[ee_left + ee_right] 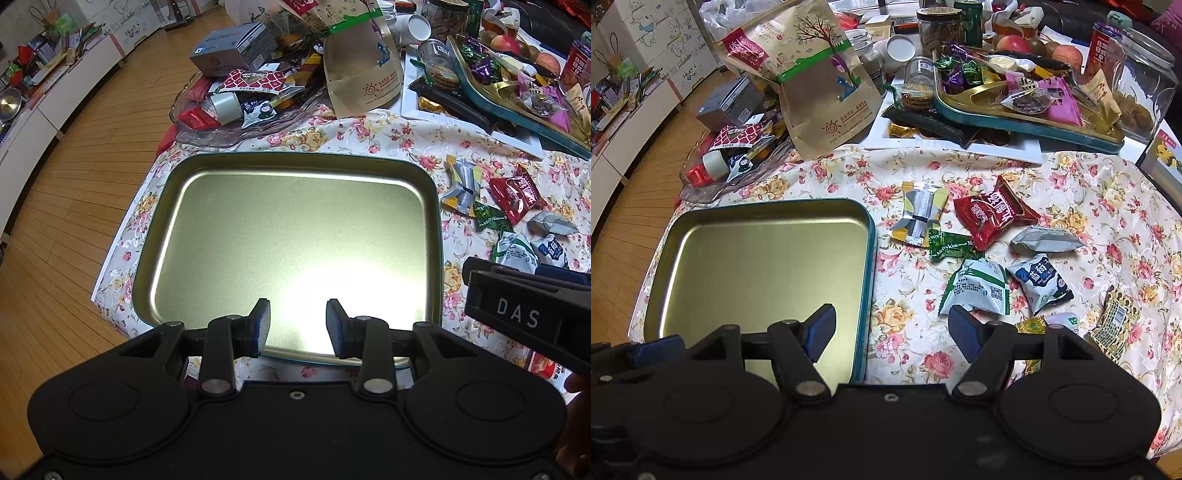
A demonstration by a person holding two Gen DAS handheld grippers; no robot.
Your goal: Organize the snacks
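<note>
An empty gold tin tray (162, 221) (676, 236) with a teal rim lies on the floral tablecloth. My left gripper (297, 326) hovers open over the tray's near edge, nothing between its fingers. My right gripper (891, 330) stands open above the cloth just right of the tray, also empty. Several loose wrapped snacks lie to the right of the tray: a red packet (993, 216) (517, 197), a silver-yellow one (919, 216), a green candy (951, 245), a green-white packet (979, 290), a blue-white packet (1043, 282) and a grey one (1047, 240).
At the back stand a kraft paper bag (827, 92), a glass dish of snacks (701, 192), a second teal tray (1027, 122) heaped with sweets, jars and apples. A gold wrapper (1113, 325) lies at the right. The table's left edge drops to wooden floor (74, 184).
</note>
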